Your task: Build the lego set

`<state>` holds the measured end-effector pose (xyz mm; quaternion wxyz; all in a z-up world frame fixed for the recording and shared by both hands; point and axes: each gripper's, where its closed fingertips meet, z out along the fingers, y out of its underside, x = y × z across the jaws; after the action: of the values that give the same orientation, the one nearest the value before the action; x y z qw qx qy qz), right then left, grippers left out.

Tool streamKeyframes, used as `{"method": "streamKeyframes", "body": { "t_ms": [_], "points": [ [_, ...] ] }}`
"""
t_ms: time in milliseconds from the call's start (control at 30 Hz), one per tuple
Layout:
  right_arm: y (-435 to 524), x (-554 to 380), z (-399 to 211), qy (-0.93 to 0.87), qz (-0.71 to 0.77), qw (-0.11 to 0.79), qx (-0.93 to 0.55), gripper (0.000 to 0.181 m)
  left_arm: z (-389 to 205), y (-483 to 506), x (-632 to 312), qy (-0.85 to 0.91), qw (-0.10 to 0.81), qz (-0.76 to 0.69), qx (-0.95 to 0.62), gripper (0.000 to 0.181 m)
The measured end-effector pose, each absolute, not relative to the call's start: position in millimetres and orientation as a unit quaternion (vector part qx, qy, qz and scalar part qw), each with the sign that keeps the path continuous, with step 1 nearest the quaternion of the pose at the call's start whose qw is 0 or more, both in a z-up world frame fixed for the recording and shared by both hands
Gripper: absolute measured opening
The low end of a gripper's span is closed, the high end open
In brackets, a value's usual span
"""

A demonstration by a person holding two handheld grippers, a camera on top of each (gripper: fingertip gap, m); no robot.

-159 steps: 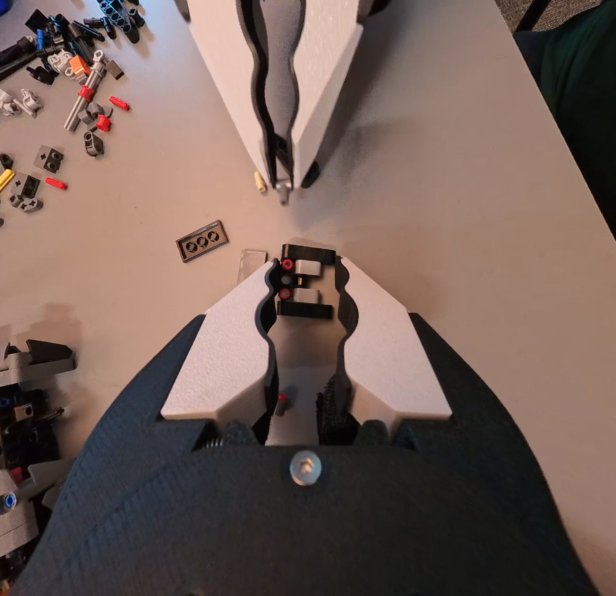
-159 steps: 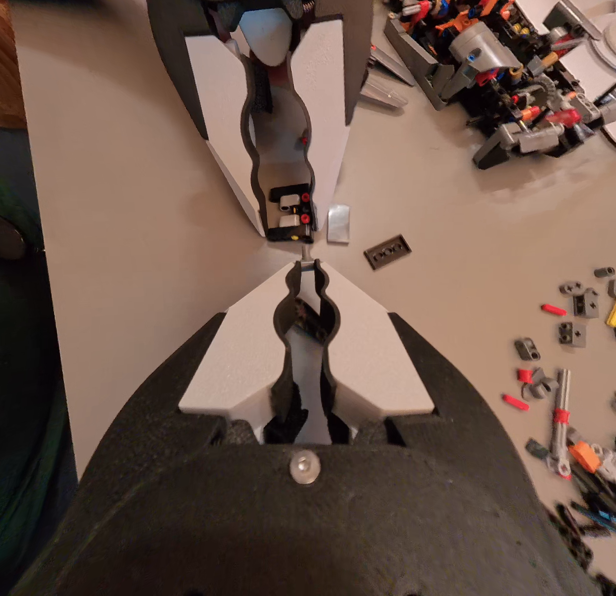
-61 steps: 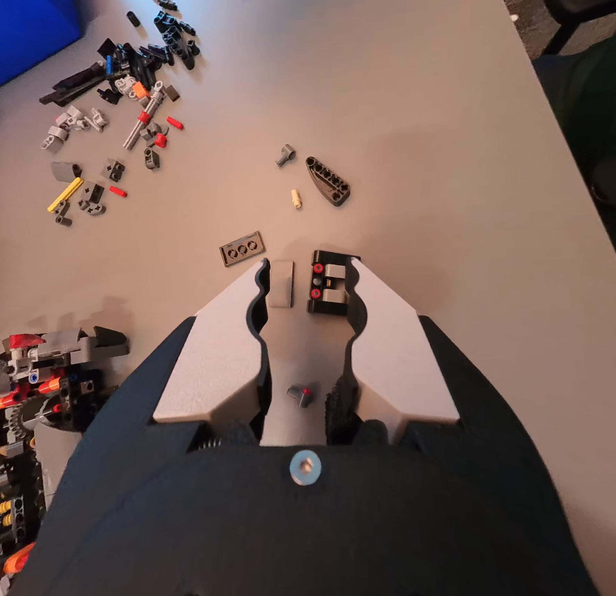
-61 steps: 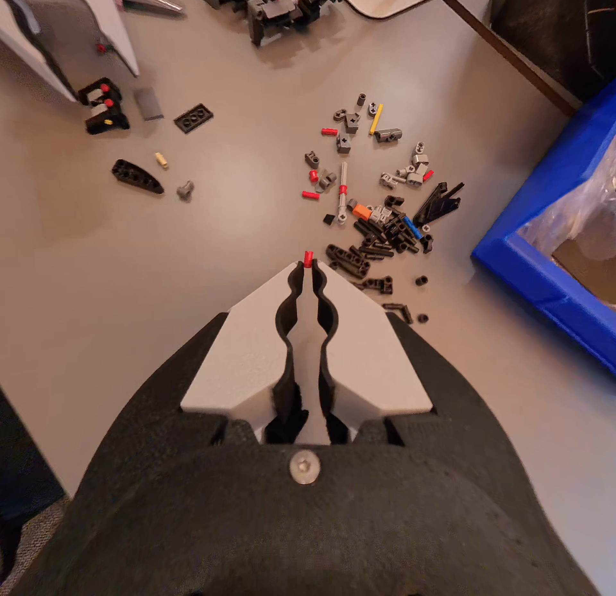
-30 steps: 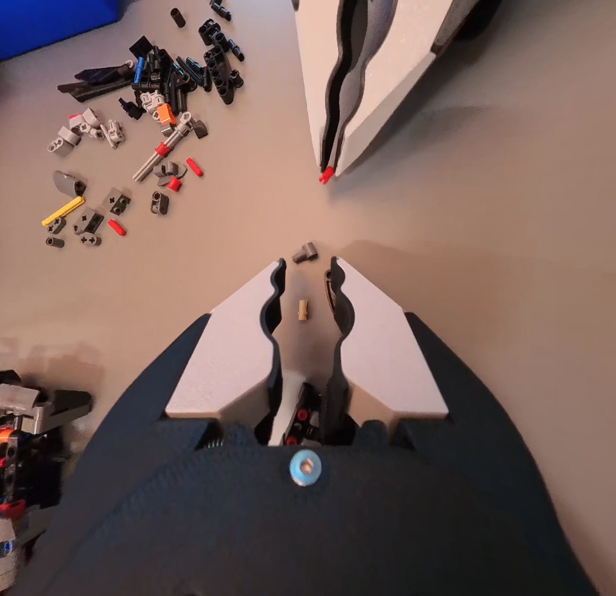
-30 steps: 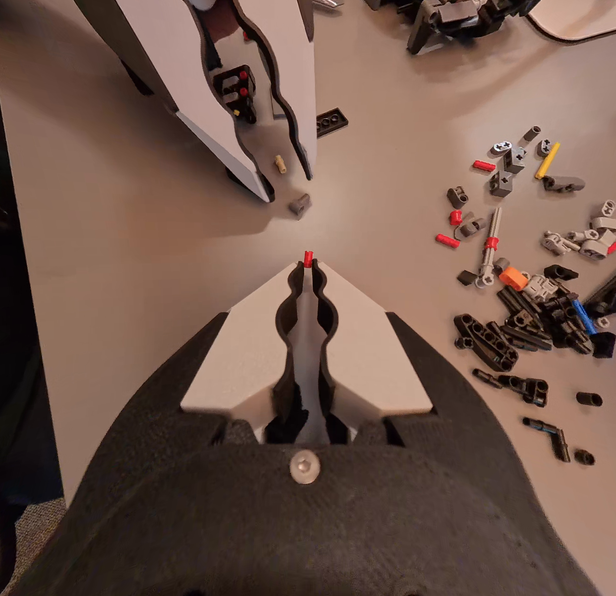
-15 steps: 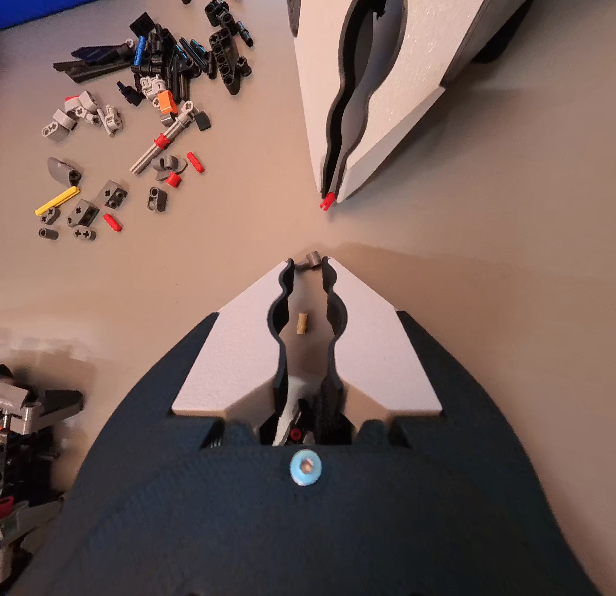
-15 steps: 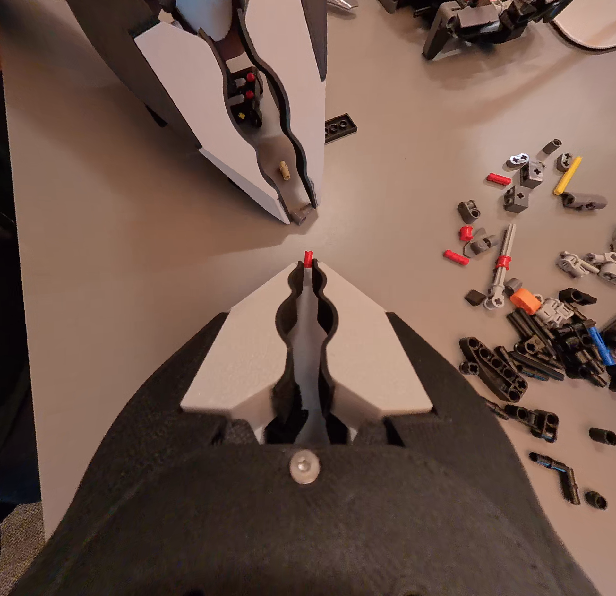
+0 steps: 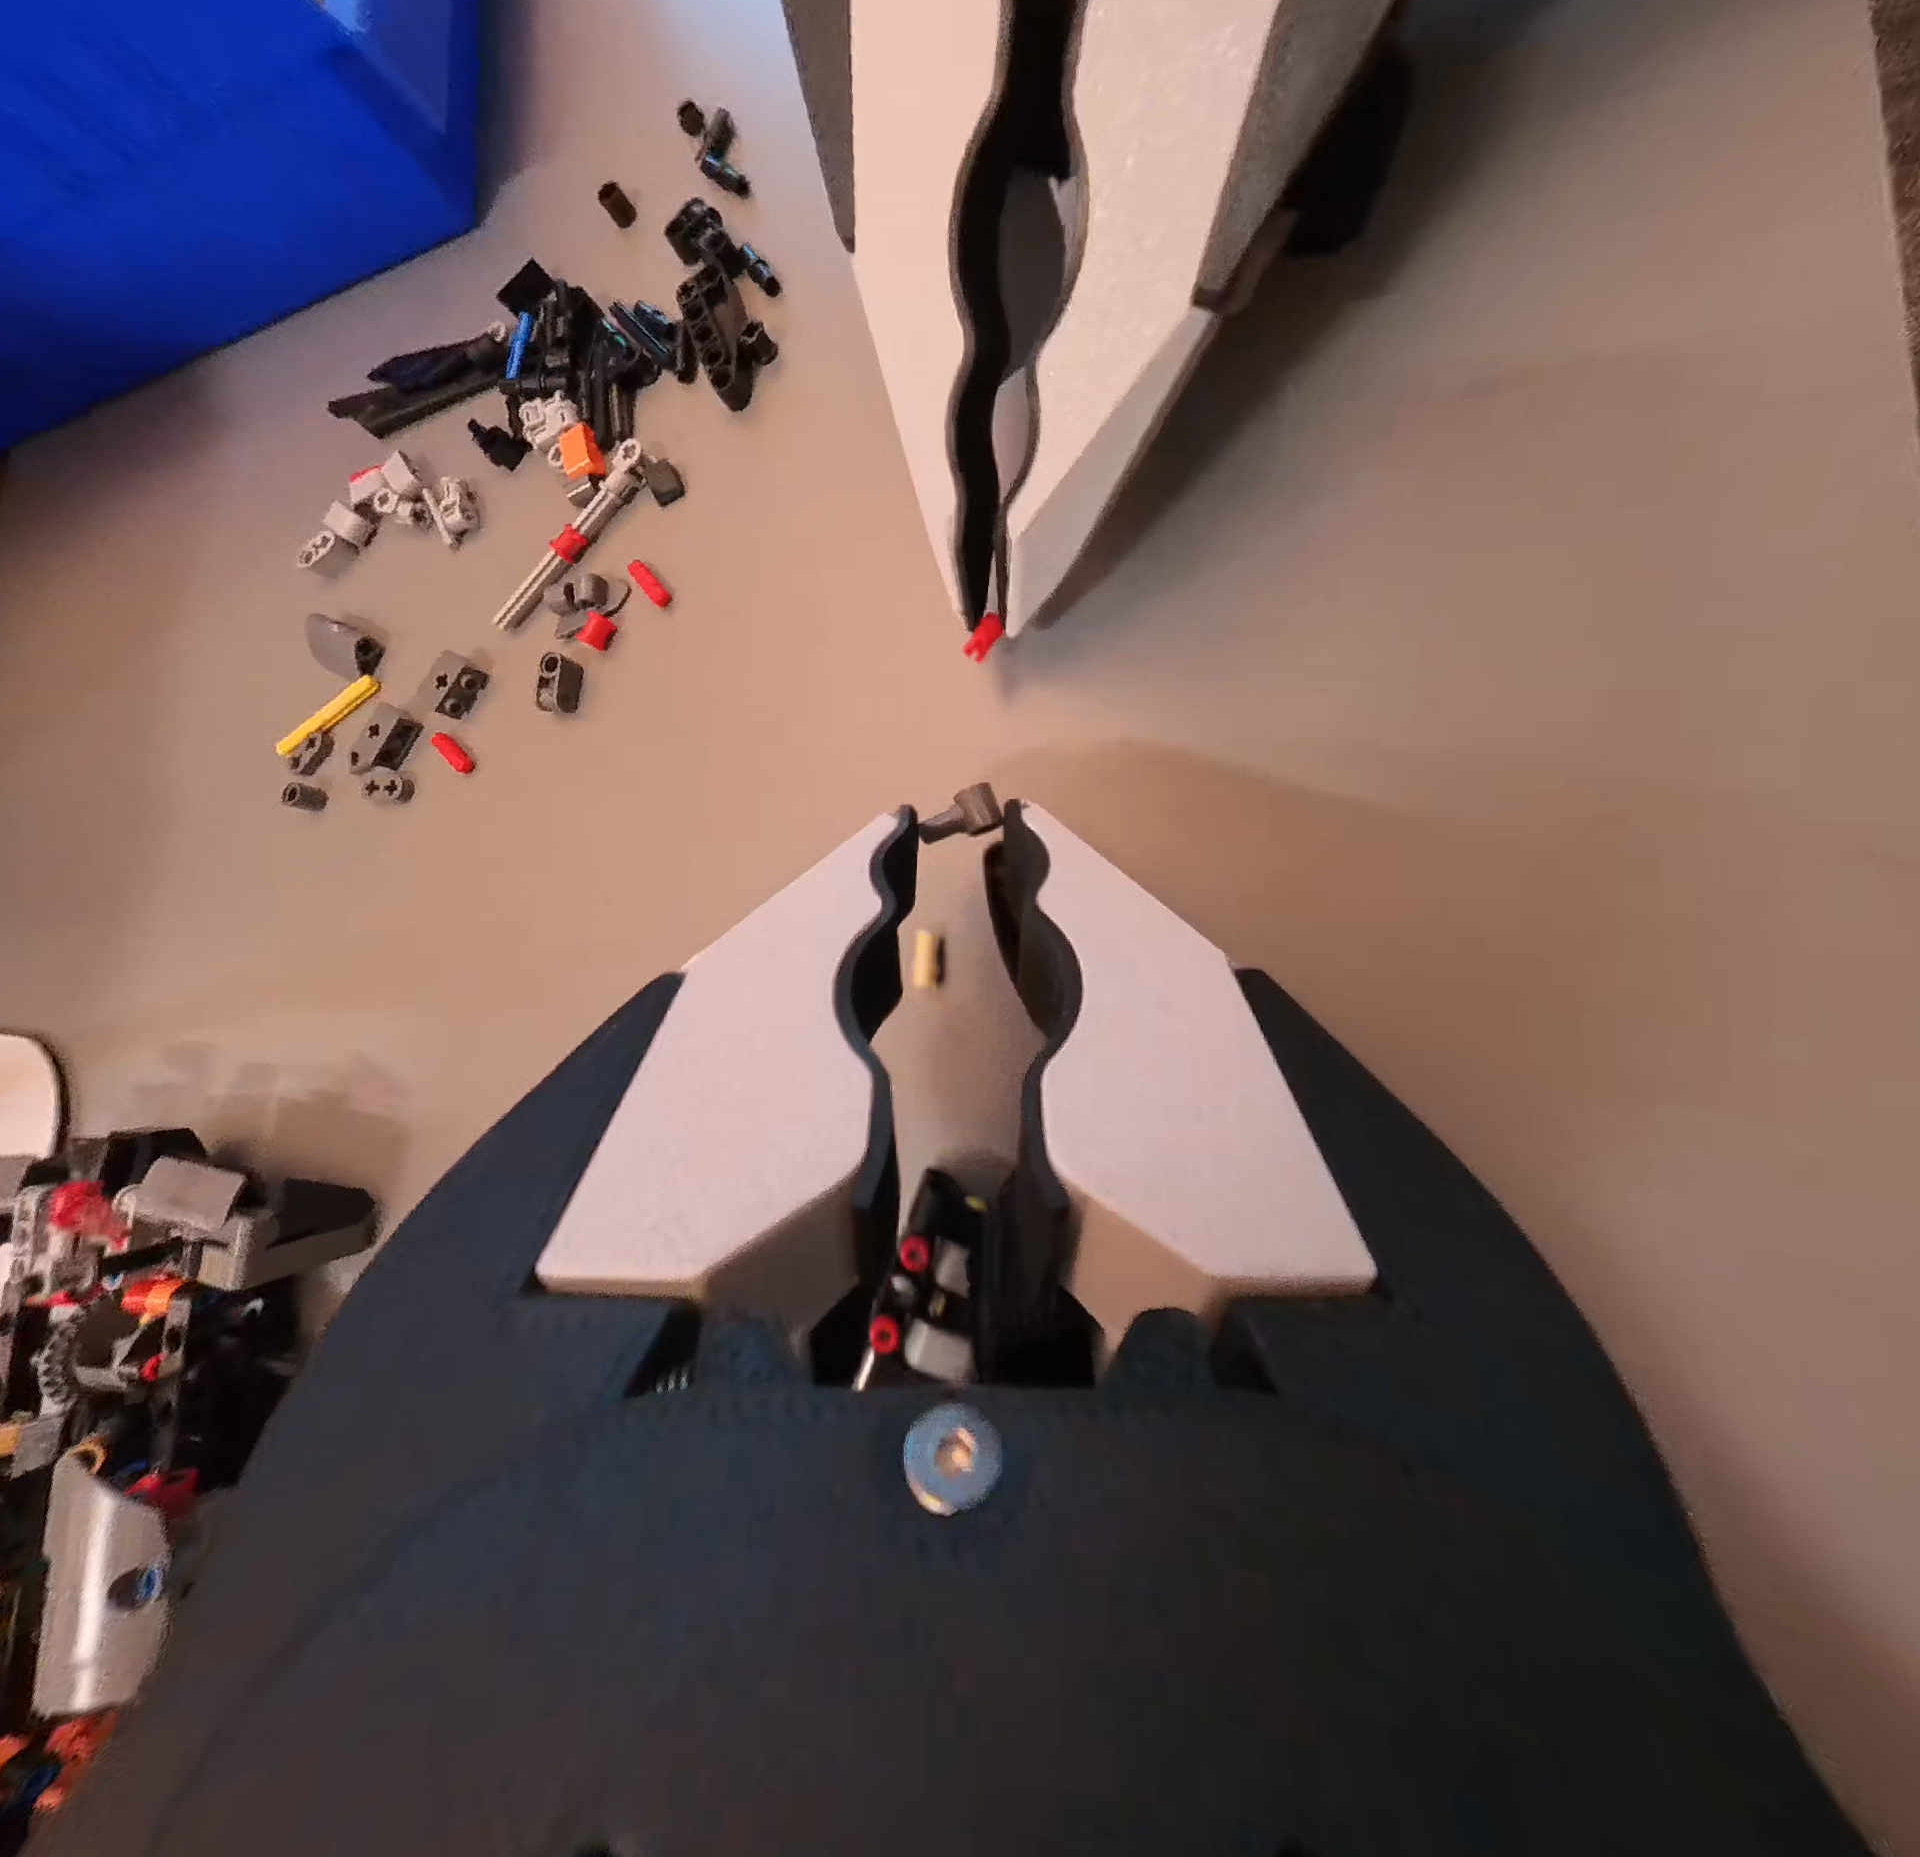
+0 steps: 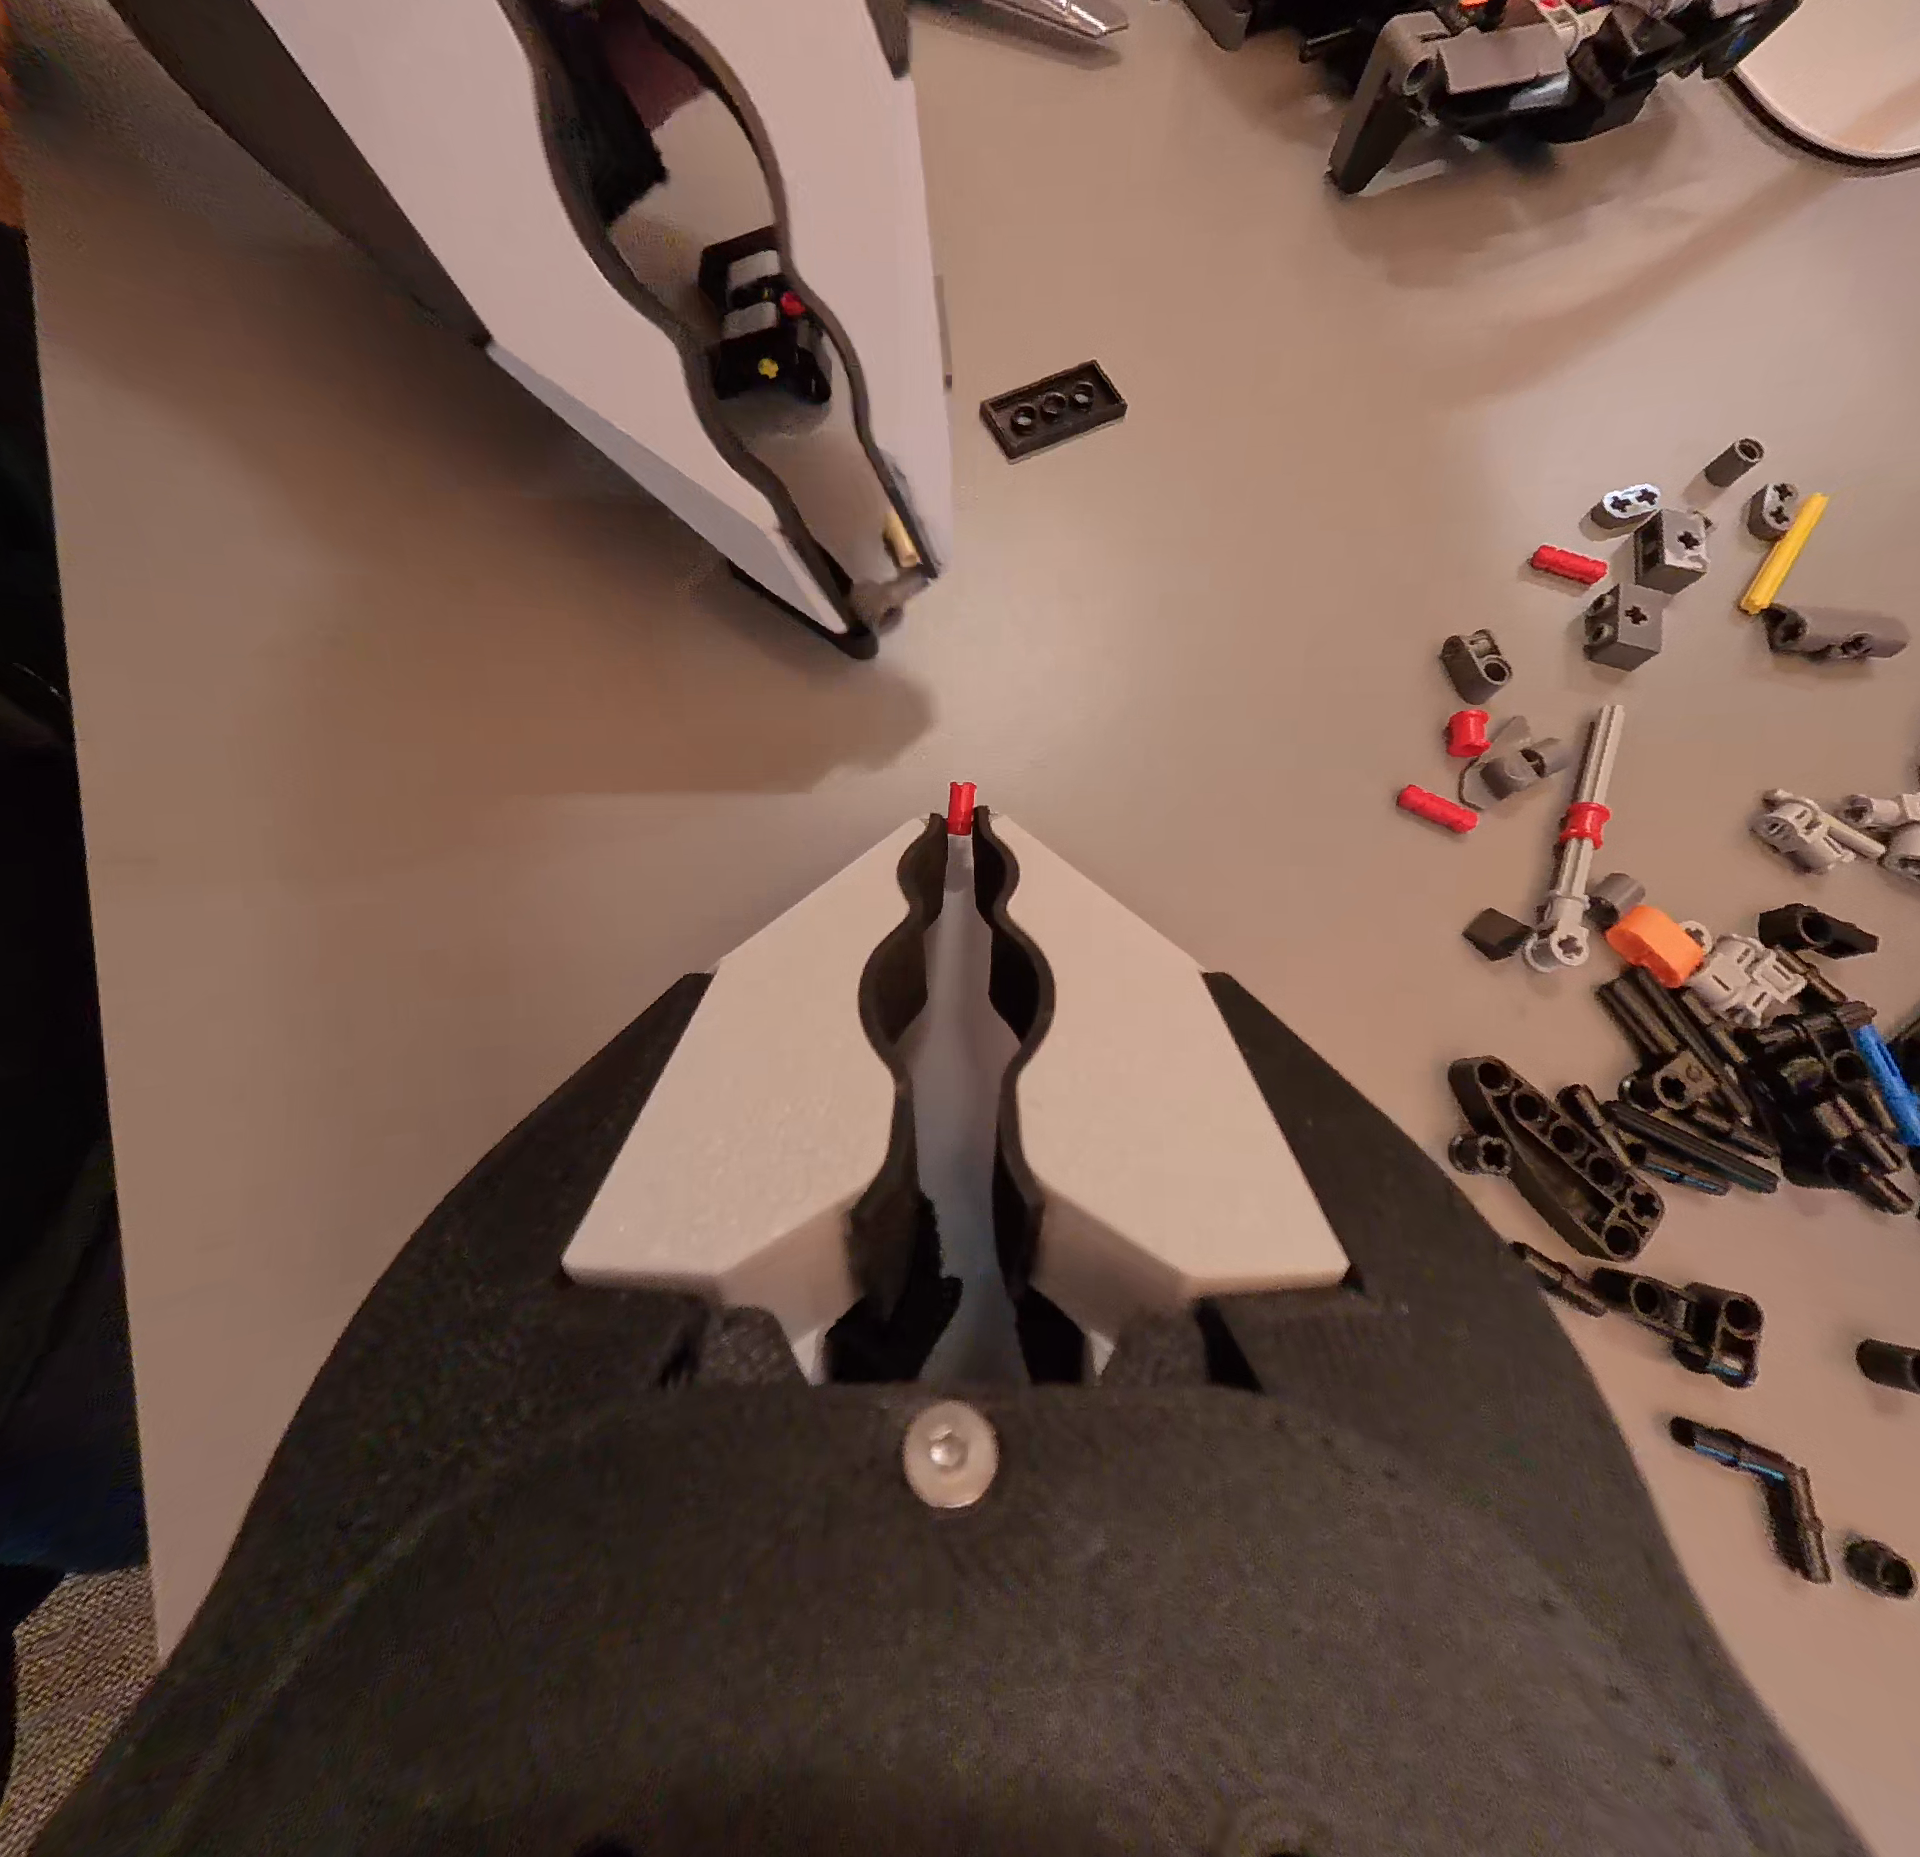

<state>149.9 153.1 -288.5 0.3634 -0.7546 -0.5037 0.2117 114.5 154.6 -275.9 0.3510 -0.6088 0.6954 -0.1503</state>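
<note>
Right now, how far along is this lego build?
Partly done. A half-built model already stands at the table's far side. In hand: the right gripper pinches a small red pin, and the left gripper is closing on a small grey connector, apparently to join them. Left: a scattered pile of loose pieces remains unused, so much is still ahead.

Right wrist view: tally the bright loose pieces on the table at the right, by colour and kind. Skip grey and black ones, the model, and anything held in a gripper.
Red pins: 2
Red bushes: 2, one of them on a grey axle
Yellow axle: 1
Orange piece: 1
Blue piece: 1
Total: 7
</note>
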Motion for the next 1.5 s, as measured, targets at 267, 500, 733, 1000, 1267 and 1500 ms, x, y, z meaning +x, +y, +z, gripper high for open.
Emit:
{"method": "streamKeyframes", "body": {
  "t_ms": [267,500,733,1000,1267,1500],
  "points": [
    [144,141,-284,-0.509,0.222,0.365,-0.747,0.003,-277,127,78,0.716,0.335,-0.142,-0.596,0.014],
    [125,116,-279,-0.528,0.254,0.359,-0.726,0.003,-289,110,62,0.732,0.319,-0.145,-0.584,0.014],
    [102,87,-294,-0.579,0.261,0.320,-0.703,0.002,-296,105,61,0.746,0.316,-0.158,-0.565,0.014],
    [98,69,-297,-0.611,0.257,0.297,-0.688,0.003,-296,104,61,0.746,0.323,-0.168,-0.558,0.014],
    [99,65,-297,-0.615,0.266,0.294,-0.682,0.003,-296,103,62,0.755,0.317,-0.165,-0.549,0.014],
    [100,65,-297,-0.623,0.257,0.292,-0.679,0.003,-296,103,63,0.775,0.299,-0.150,-0.537,0.014]
  ]
}}
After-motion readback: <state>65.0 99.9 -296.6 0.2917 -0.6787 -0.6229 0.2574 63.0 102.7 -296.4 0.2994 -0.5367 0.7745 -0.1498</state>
